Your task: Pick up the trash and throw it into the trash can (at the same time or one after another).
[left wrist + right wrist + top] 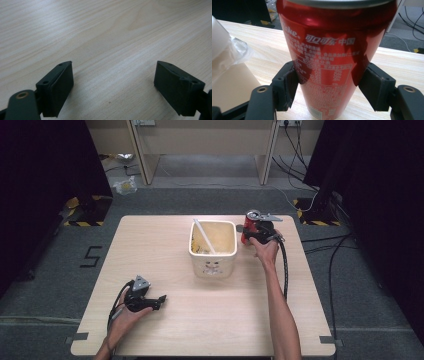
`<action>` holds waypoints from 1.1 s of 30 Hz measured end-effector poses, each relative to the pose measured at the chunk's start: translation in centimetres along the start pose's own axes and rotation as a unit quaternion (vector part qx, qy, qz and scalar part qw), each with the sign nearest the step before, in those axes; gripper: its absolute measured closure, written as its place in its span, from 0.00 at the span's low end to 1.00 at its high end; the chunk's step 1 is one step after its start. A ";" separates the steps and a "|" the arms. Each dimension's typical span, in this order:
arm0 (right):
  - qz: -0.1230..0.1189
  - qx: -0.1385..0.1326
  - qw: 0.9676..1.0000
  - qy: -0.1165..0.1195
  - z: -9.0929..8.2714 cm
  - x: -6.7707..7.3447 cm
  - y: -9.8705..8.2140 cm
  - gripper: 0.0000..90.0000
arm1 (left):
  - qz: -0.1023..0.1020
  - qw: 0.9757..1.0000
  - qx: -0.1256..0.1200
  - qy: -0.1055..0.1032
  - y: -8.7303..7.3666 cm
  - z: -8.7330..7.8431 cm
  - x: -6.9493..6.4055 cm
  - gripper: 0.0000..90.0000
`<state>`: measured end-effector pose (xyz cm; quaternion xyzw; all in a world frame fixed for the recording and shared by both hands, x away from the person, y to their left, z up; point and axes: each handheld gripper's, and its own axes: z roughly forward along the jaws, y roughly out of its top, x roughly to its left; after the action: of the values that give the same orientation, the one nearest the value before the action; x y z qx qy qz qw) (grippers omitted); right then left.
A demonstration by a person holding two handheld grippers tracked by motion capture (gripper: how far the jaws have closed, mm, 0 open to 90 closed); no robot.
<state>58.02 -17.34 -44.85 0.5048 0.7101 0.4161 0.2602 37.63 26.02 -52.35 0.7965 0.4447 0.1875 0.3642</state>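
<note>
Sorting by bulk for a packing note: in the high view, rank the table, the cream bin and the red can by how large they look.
1. Table, largest by far.
2. Cream bin, mid-table.
3. Red can, smallest; the right gripper partly covers it, but the order still looks safe.

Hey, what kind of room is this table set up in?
Probably a lab or recording workspace rather than a home. A bare wooden table stands on grey carpet with yellow-black hazard tape on the floor, loose cables trailing beside it, and dark curtains at the sides.
</note>
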 end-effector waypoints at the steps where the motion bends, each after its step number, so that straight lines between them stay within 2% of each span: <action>1: 0.001 -0.001 1.000 -0.001 -0.2 0.0 0.0 0.38 | 0.000 1.000 0.001 0.001 0.0 0.0 0.0 0.17; 9: -0.007 -0.007 1.000 -0.001 -2.3 -0.3 0.7 0.38 | 0.000 1.000 0.001 0.000 0.0 0.0 0.0 0.17; 18: -0.013 -0.002 1.000 -0.001 -3.5 -0.3 0.8 0.38 | 0.000 1.000 -0.001 0.000 0.0 0.0 0.0 0.17; 33: -0.034 -0.003 0.999 0.010 -6.0 0.9 2.0 0.39 | 0.000 1.000 0.001 0.000 0.0 0.0 0.0 0.17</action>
<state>53.97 -18.20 -40.05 0.4753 0.7284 0.4137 0.2690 37.63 26.02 -52.35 0.7969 0.4446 0.1873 0.3636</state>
